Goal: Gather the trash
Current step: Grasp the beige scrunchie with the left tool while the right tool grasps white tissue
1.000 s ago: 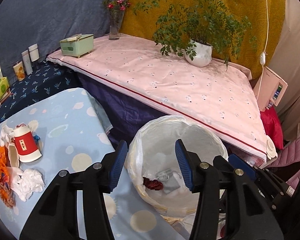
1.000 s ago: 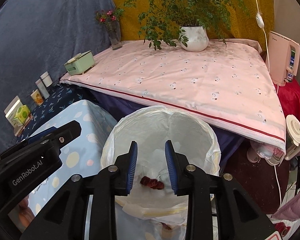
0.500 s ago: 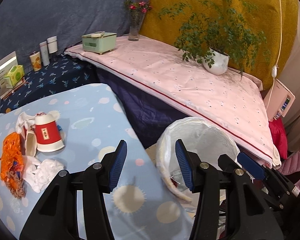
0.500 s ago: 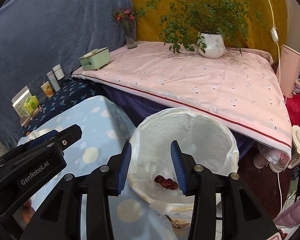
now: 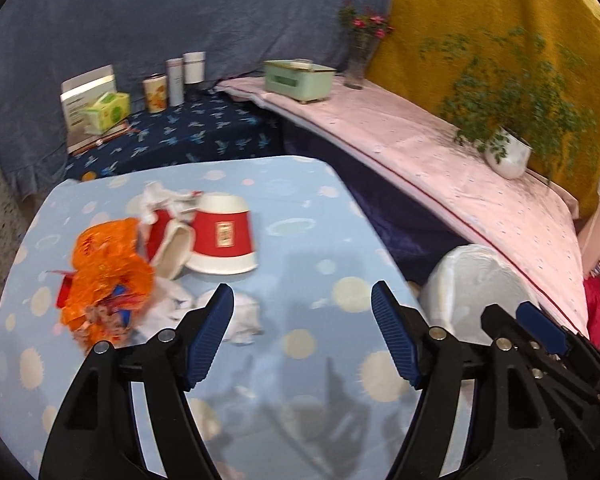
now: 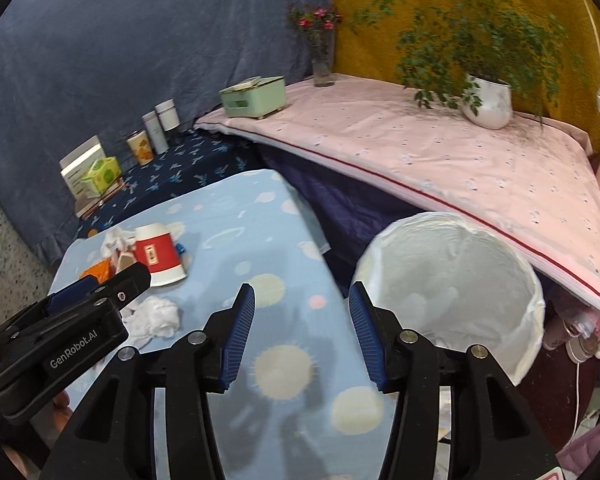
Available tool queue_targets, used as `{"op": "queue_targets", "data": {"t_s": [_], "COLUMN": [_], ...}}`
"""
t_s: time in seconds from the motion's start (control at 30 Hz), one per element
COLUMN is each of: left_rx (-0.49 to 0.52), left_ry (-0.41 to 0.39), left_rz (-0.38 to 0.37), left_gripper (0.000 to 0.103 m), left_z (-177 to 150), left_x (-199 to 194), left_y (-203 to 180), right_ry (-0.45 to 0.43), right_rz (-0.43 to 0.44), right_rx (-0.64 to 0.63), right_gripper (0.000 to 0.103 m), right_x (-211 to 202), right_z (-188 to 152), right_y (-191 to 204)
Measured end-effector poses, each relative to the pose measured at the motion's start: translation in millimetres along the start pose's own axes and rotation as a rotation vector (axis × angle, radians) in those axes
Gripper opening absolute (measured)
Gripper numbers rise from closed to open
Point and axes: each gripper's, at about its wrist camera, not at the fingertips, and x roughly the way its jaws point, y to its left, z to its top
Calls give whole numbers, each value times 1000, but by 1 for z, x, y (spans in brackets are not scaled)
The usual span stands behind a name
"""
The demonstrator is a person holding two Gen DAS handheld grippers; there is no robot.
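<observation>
- Our left gripper (image 5: 302, 320) hangs over the blue spotted table (image 5: 300, 216), jaws spreading wide, nothing between them.
- Our right gripper (image 6: 302, 320), jaws also widening, empty.
- Trash sits left on the table: orange wrapper (image 5: 104, 276), red paper cup (image 5: 224, 236), crumpled tissue (image 6: 156, 316).
- White-lined bin (image 6: 460, 280) stands just beside the table's right edge.

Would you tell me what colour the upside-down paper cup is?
Red with white rims, seen best in the left wrist view: paper cup.

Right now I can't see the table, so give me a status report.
Left gripper and right gripper opening, both empty. Red paper cup, orange wrapper, crumpled tissue on table. Lined bin clear.
</observation>
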Motion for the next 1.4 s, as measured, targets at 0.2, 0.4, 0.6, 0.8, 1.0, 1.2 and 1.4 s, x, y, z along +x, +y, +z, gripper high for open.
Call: {"op": "queue_targets", "data": {"t_s": [0.2, 0.4, 0.6, 0.8, 1.0, 1.2, 1.4], "left_rx": [-81, -159, -219, -252, -270, -271, -269], "left_ry": [19, 51, 90, 130, 166, 193, 205], "left_rz": [92, 164, 221, 238, 234, 200, 184], "left_gripper": [68, 68, 68, 67, 61, 38, 20], "left_z": [-12, -28, -43, -54, -64, -69, -70], "left_x": [3, 9, 19, 34, 45, 53, 57], "left_y": [63, 116, 159, 186, 201, 205, 208], "right_ry": [30, 75, 117, 144, 177, 211, 240], "right_rz": [42, 80, 104, 129, 140, 136, 138], "right_rx": [-52, -85, -111, -127, -142, -152, -161], "right_gripper": [50, 50, 50, 56, 56, 56, 49], "right_x": [14, 32, 57, 83, 111, 139, 156], "right_z": [-7, -16, -24, -32, -37, -41, -48], "right_y": [40, 73, 100, 122, 143, 158, 163]}}
